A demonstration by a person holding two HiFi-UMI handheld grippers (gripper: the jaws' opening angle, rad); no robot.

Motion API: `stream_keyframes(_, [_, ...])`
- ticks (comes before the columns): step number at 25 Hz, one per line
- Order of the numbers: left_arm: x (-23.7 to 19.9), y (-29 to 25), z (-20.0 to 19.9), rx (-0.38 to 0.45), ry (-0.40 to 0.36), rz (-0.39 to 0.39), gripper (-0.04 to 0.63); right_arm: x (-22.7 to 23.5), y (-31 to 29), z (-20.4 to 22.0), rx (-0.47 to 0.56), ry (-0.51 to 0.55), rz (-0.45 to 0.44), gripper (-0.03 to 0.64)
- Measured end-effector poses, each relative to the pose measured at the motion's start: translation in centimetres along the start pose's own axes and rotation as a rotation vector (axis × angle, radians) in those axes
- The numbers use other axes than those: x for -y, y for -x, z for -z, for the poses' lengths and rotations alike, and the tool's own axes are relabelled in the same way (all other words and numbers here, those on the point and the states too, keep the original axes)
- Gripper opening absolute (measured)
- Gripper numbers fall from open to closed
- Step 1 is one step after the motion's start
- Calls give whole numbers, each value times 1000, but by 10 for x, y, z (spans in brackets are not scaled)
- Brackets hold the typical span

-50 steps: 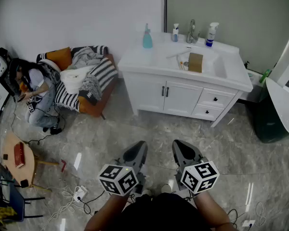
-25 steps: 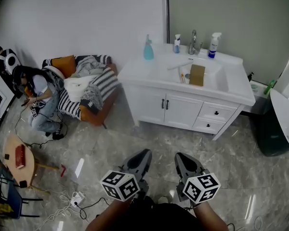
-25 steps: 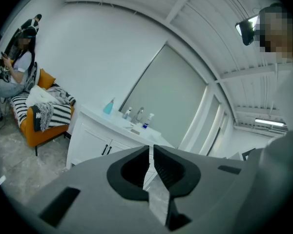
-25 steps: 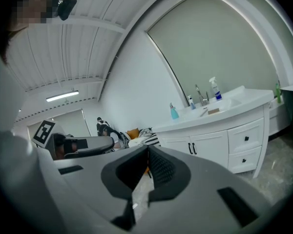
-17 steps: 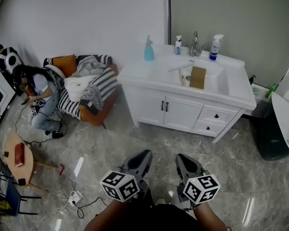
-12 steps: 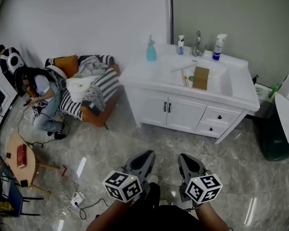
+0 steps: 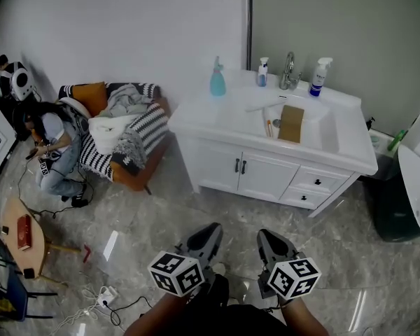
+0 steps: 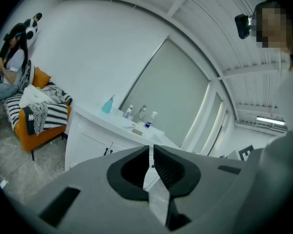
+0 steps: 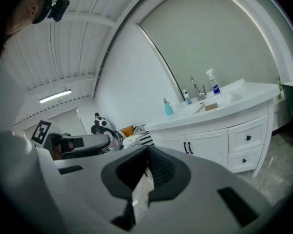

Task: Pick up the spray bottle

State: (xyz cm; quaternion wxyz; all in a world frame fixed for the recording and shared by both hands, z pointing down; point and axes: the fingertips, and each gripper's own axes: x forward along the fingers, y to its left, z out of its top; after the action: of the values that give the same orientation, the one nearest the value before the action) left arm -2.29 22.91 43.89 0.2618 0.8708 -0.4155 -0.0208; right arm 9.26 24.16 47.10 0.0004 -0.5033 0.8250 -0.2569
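Note:
A white spray bottle with a blue label (image 7: 320,76) stands at the back of the white vanity top (image 7: 196,114), right of the faucet (image 7: 289,68). A smaller white bottle (image 7: 263,71) and a teal bottle (image 7: 217,76) stand further left. The spray bottle also shows in the left gripper view (image 8: 149,120) and the right gripper view (image 9: 213,83). My left gripper (image 7: 208,235) and right gripper (image 7: 267,240) hang side by side over the floor, far short of the vanity. Both have their tips together with nothing between them.
A brown box (image 7: 291,123) leans in the sink basin. A person (image 7: 52,135) sits on the floor beside an orange armchair (image 7: 122,128) heaped with blankets. A small round table (image 7: 21,233) and floor cables (image 7: 101,298) lie at left. A dark bin (image 7: 399,208) stands right of the vanity.
Both grippers have moved forward together toward the vanity, staying shut. The vanity and its bottles look slightly nearer and shifted right in the head view.

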Motion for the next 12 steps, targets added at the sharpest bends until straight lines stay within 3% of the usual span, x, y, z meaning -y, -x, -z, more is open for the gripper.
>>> stream_keyframes(12, [-47, -33, -27, -3, 29, -21, 29, -3, -62, -33, 17, 15, -3, 8])
